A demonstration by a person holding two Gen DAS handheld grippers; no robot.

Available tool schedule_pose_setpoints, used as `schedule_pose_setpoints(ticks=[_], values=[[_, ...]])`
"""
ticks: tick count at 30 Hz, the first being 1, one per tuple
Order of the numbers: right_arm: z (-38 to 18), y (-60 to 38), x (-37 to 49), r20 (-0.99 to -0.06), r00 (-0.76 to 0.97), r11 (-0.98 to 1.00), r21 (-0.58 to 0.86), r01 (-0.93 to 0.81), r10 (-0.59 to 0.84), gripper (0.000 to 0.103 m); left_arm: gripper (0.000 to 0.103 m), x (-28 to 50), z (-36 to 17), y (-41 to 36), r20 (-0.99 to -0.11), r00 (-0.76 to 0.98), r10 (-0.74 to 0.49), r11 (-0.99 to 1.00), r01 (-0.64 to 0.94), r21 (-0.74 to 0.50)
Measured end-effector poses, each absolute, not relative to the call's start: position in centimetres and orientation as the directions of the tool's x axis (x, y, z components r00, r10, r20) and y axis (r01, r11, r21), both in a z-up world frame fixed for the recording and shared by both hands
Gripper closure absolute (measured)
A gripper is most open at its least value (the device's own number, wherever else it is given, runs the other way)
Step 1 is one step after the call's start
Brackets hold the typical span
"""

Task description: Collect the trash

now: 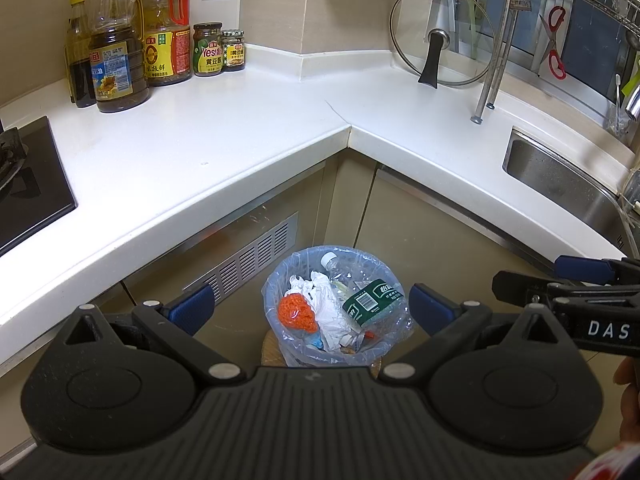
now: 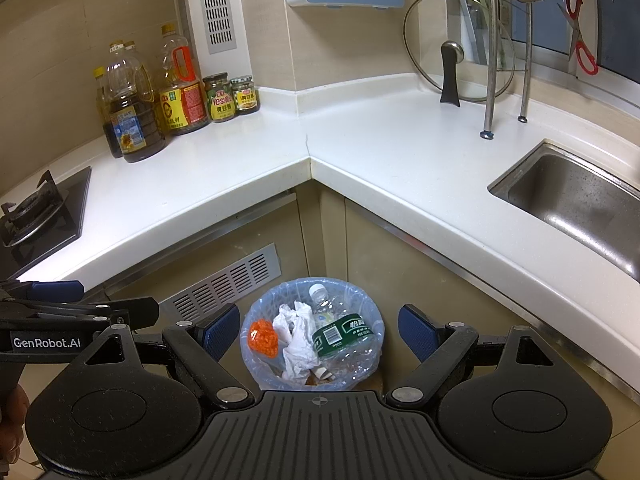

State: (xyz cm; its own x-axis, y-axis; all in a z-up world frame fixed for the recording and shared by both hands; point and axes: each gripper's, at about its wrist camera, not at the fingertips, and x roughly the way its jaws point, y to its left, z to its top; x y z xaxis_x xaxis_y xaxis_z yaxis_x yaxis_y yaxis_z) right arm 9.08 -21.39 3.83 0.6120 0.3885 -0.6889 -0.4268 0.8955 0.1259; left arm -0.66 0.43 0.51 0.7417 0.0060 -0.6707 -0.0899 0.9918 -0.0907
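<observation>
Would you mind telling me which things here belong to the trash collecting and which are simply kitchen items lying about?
Part of the job:
- trash bin with its blue liner
- plastic bottle, crumpled tissue and orange net inside it
- left gripper and right gripper, both open above the bin

Just lying about:
- oil bottles
- sauce jars
- glass lid
- scissors
- sink

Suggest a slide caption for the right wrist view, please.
Open right gripper poised above the lined trash bin holding bottle and tissue.
</observation>
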Motion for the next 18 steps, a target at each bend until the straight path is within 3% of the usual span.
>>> schedule_pose_setpoints(ticks=[18], values=[[3.79, -21.35, 9.19, -0.689, 0.609, 0.893, 0.125, -0.432, 0.392, 0.017, 0.0, -0.7, 0.5, 0.3, -0.671, 0.742, 0.006, 0.992, -0.09, -0.09]])
